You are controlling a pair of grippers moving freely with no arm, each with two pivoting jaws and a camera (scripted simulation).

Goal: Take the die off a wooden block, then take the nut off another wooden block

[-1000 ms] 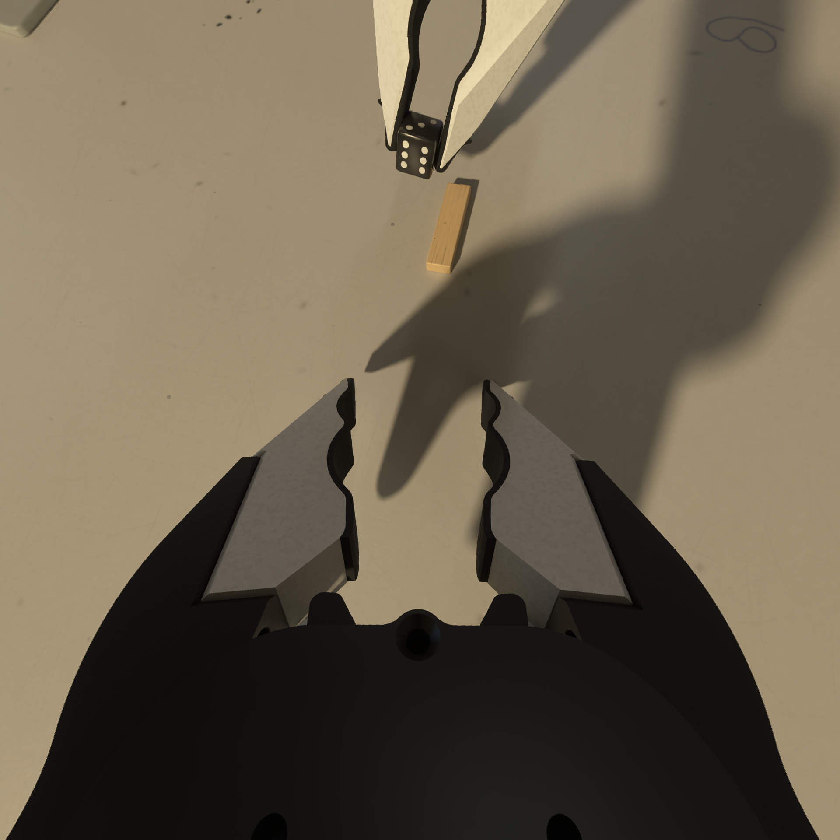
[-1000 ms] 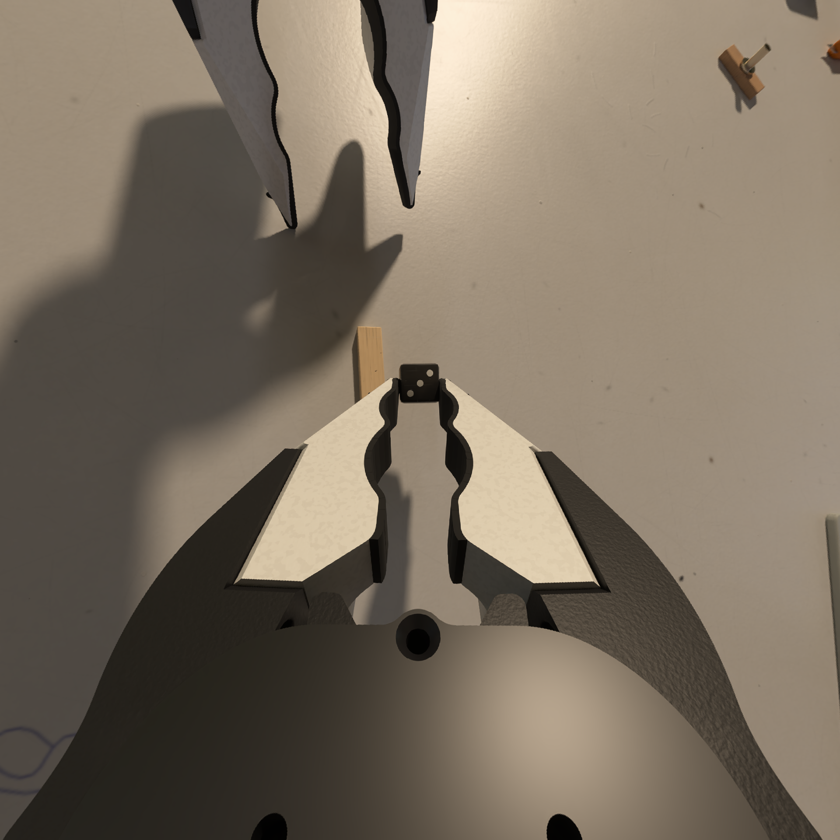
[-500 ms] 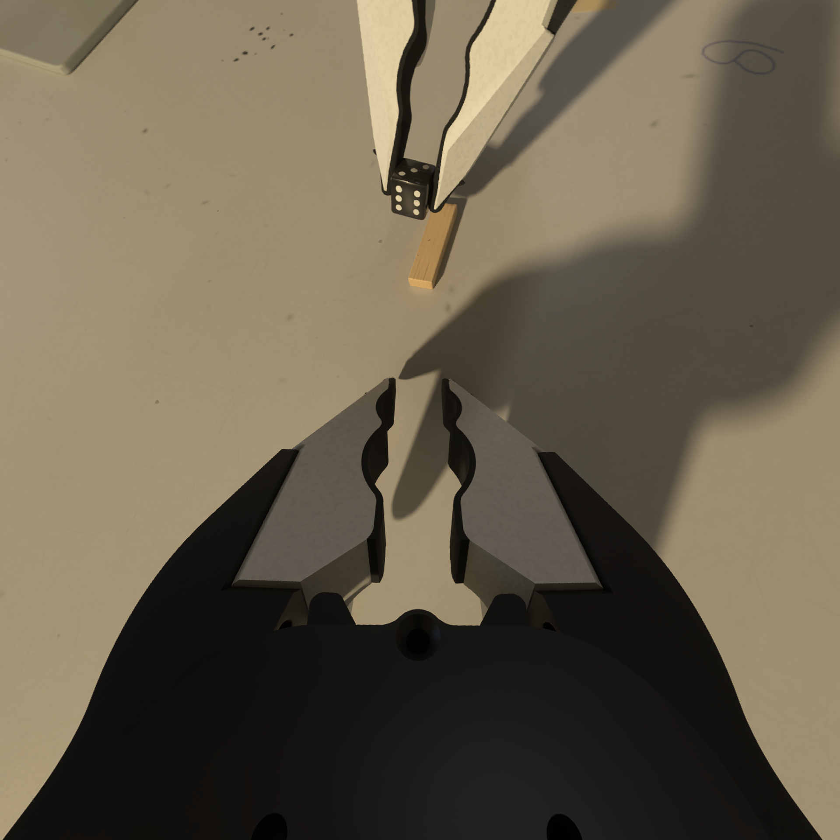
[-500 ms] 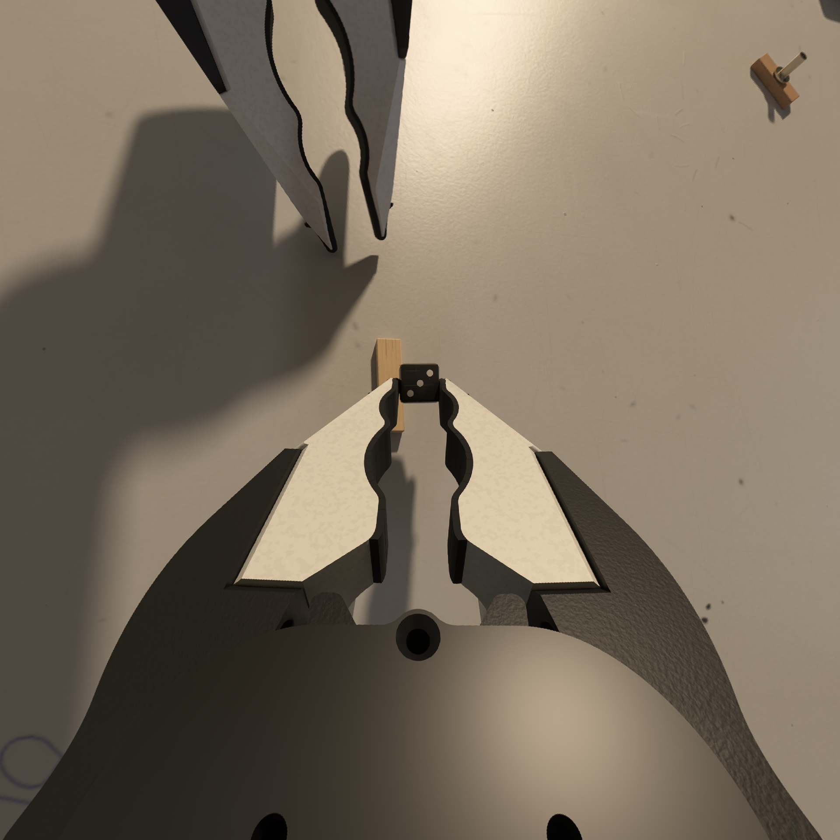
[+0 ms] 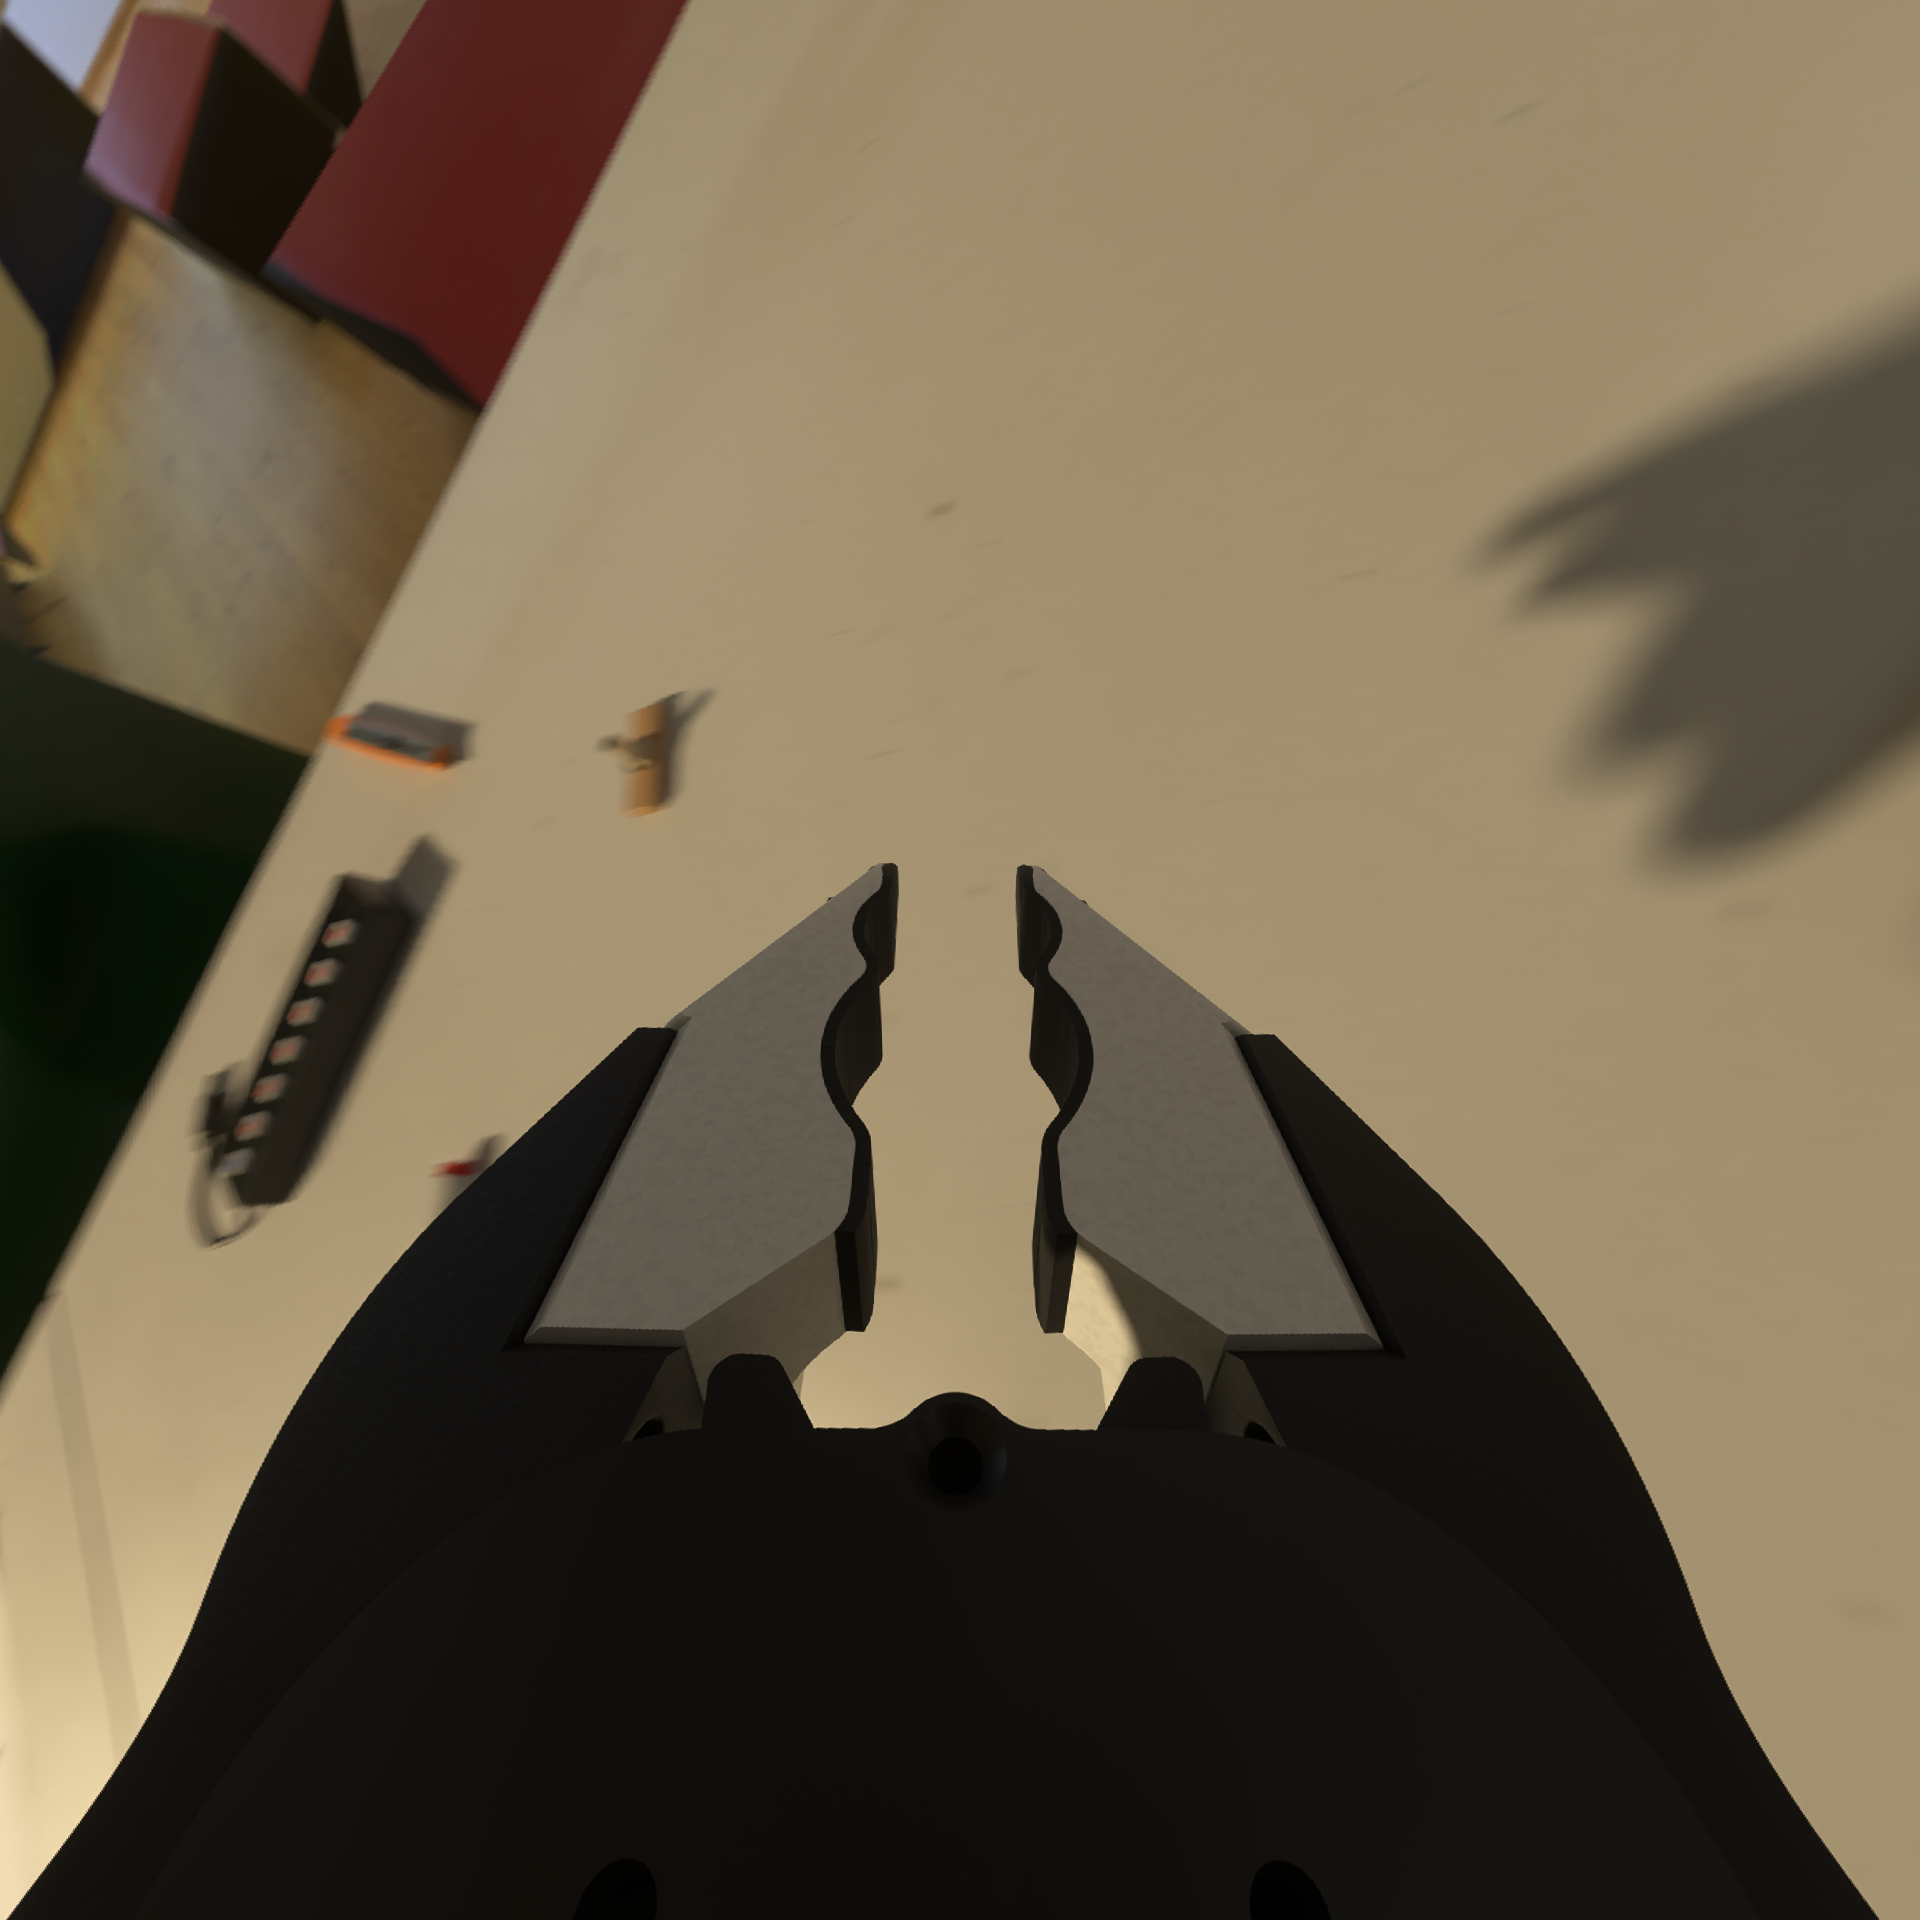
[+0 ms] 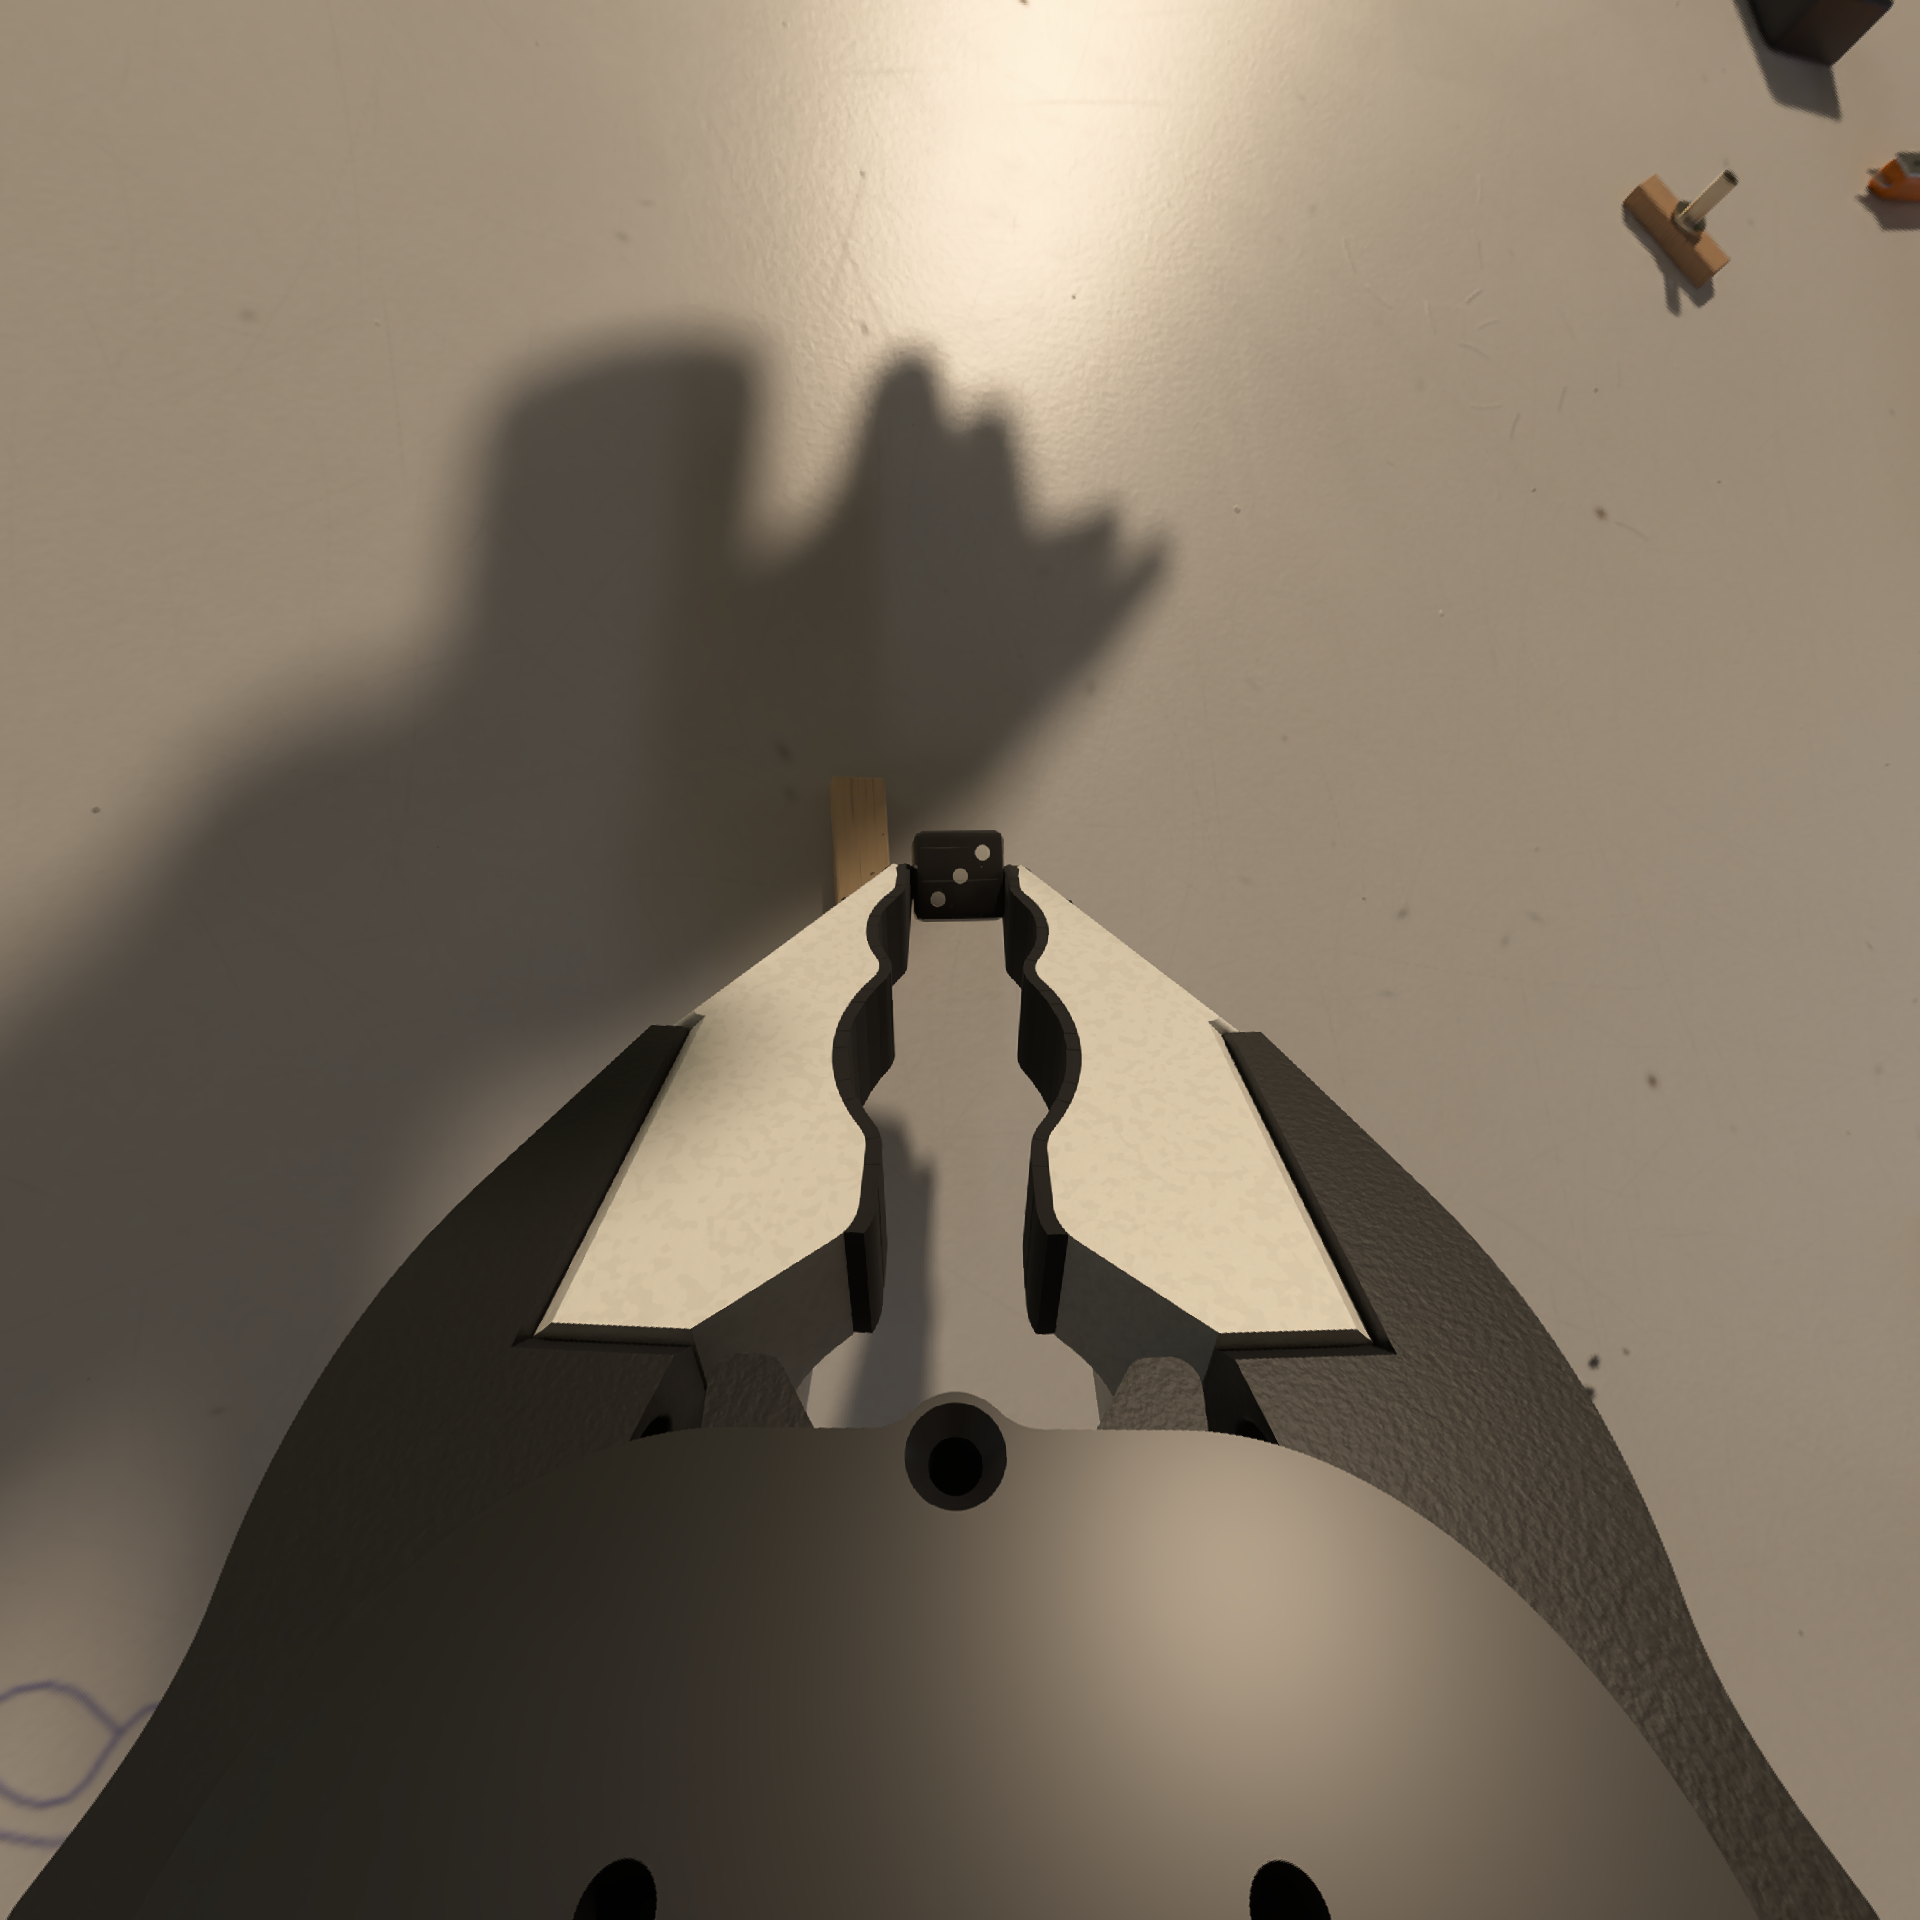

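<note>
My right gripper [image 6: 958, 883] is shut on a black die [image 6: 958, 875] with white pips, held at its fingertips. A light wooden block [image 6: 860, 831] lies flat on the table just left of the die, partly hidden by my left fingertip. A second wooden block [image 6: 1662, 234] lies at the far right with a small metal nut piece [image 6: 1704, 197] standing on it. It also shows, blurred, in the left wrist view [image 5: 646, 764]. My left gripper [image 5: 958, 883] is empty above bare table, its jaws a narrow gap apart.
In the left wrist view the table edge [image 5: 343, 665] runs diagonally at the left, with cardboard and red boxes [image 5: 208, 468] beyond it. A black power strip [image 5: 301, 1039] and an orange object [image 5: 400, 732] lie near that edge. A dark box [image 6: 1808, 26] sits at the far right corner.
My left gripper has swung away from the die and first block, now facing the table edge; it no longer shows in the right wrist view. The right gripper still holds the die.
</note>
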